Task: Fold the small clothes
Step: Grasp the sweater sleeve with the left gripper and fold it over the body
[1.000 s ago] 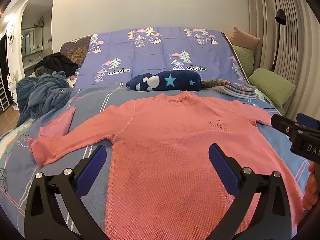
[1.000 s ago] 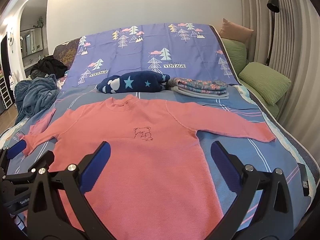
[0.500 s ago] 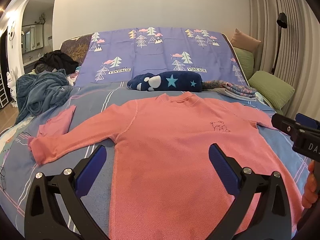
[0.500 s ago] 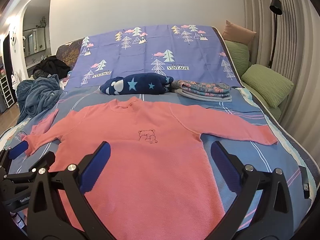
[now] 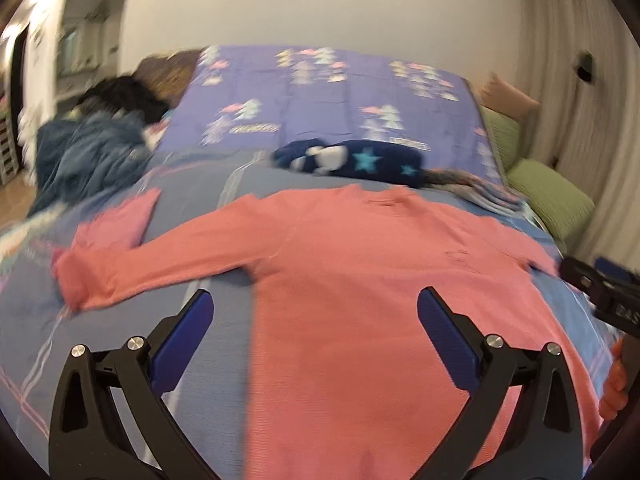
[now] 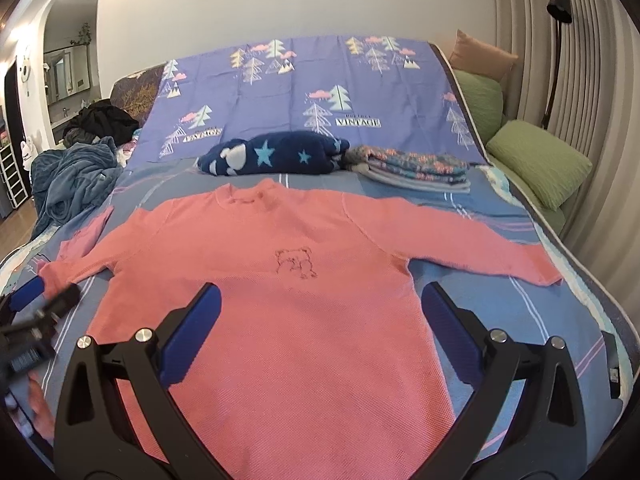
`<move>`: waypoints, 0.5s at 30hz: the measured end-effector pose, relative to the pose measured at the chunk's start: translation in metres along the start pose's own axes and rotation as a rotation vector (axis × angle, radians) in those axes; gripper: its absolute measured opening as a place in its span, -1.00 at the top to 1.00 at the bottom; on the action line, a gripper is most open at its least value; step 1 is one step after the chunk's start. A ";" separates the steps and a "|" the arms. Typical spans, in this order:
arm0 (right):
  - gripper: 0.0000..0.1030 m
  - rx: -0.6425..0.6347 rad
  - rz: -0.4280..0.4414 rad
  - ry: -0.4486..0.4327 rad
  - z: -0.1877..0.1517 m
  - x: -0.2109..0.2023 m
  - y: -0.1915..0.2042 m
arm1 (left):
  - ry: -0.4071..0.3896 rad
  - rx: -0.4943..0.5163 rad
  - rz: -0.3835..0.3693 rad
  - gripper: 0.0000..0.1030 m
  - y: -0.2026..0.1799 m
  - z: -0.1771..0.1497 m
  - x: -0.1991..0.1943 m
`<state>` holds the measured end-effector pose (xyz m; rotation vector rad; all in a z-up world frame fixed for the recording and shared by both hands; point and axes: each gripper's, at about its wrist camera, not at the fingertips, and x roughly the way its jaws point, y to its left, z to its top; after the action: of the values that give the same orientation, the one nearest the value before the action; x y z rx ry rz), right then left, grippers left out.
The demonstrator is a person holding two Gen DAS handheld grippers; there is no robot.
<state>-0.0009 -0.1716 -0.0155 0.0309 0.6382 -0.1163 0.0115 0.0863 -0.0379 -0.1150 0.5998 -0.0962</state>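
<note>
A pink long-sleeved shirt (image 6: 296,304) with a small bear drawing lies flat, face up, on the bed, both sleeves spread out; it also shows in the left wrist view (image 5: 384,288). My left gripper (image 5: 316,332) is open and empty, above the shirt's lower left part, near the left sleeve (image 5: 132,276). It shows blurred at the left edge of the right wrist view (image 6: 36,308). My right gripper (image 6: 320,328) is open and empty above the shirt's lower middle. It shows at the right edge of the left wrist view (image 5: 600,292).
A navy star-print garment (image 6: 276,156) and a folded floral stack (image 6: 416,168) lie beyond the collar. A blue blanket heap (image 6: 68,184) and a pink garment (image 5: 116,220) are at the left. Green pillows (image 6: 536,160) line the bed's right edge (image 6: 592,292).
The left gripper has swung left, blurring its view; the shirt now sits further right in it. The right gripper has hardly moved. Both stay open.
</note>
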 end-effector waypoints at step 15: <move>-0.96 -0.016 -0.043 0.084 -0.005 0.039 -0.005 | 0.176 -0.559 0.439 -0.46 0.303 -0.025 0.067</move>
<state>0.0268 -0.1805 -0.0428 0.0066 0.7242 -0.1519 0.0699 0.3759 -0.1369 -0.5158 0.8031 0.4953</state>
